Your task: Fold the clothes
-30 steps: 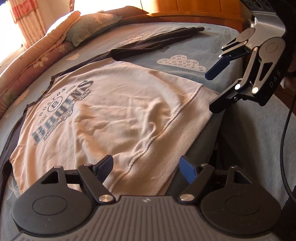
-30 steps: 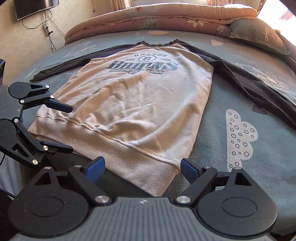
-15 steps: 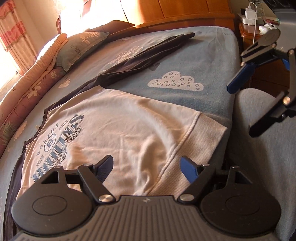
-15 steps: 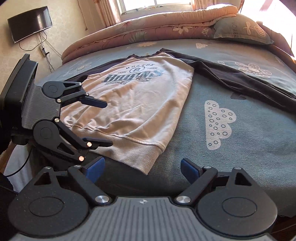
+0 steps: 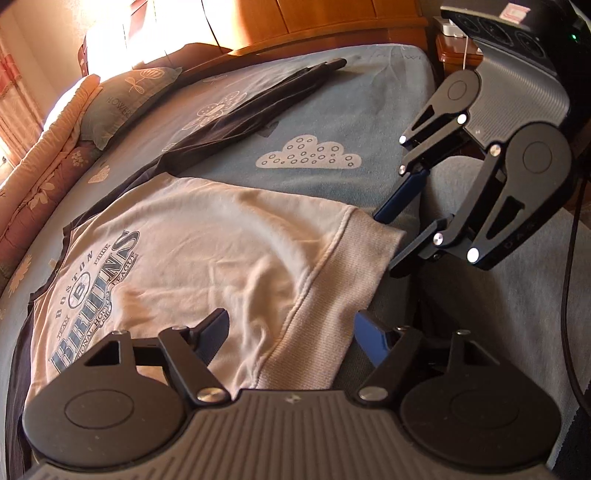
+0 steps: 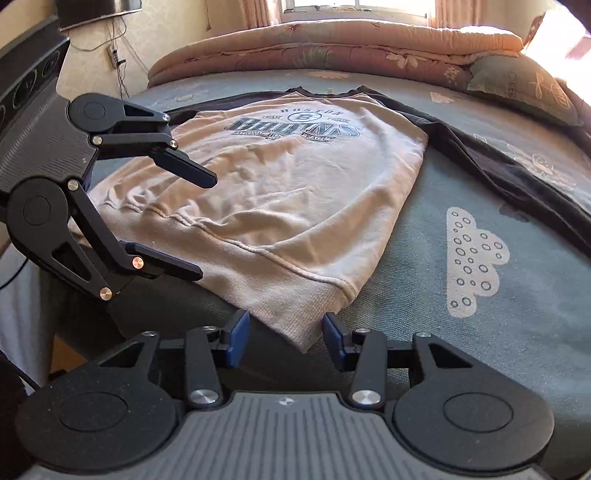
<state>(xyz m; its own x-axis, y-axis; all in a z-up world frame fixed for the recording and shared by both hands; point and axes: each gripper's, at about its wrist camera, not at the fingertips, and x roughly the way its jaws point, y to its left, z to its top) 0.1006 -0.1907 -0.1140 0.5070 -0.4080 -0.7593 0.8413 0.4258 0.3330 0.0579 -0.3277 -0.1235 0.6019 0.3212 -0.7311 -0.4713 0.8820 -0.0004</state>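
Observation:
A cream sweatshirt (image 5: 207, 251) (image 6: 295, 184) with a blue Bruins print and dark sleeves (image 5: 258, 107) (image 6: 498, 158) lies flat on the blue bed sheet (image 5: 332, 110) (image 6: 480, 332). Its ribbed hem hangs at the near bed edge. My left gripper (image 5: 291, 332) (image 6: 207, 227) straddles the hem's left part, jaws wide and closing a little, pads clear of the cloth. My right gripper (image 6: 286, 339) (image 5: 391, 240) is at the hem's right corner, which sits between its jaws. They are closing, with gaps still beside the pads.
A folded floral quilt (image 6: 332, 40) (image 5: 37, 177) and a pillow (image 5: 129, 99) (image 6: 524, 88) lie along the far side. A wooden headboard (image 5: 332, 22) stands behind. Grey cloth (image 5: 498, 332) and a black cable (image 5: 569, 295) lie at the bed's near edge.
The right gripper has dropped back onto the hem's right corner and its jaws have narrowed by about half. The left gripper has rolled and shifted slightly along the hem.

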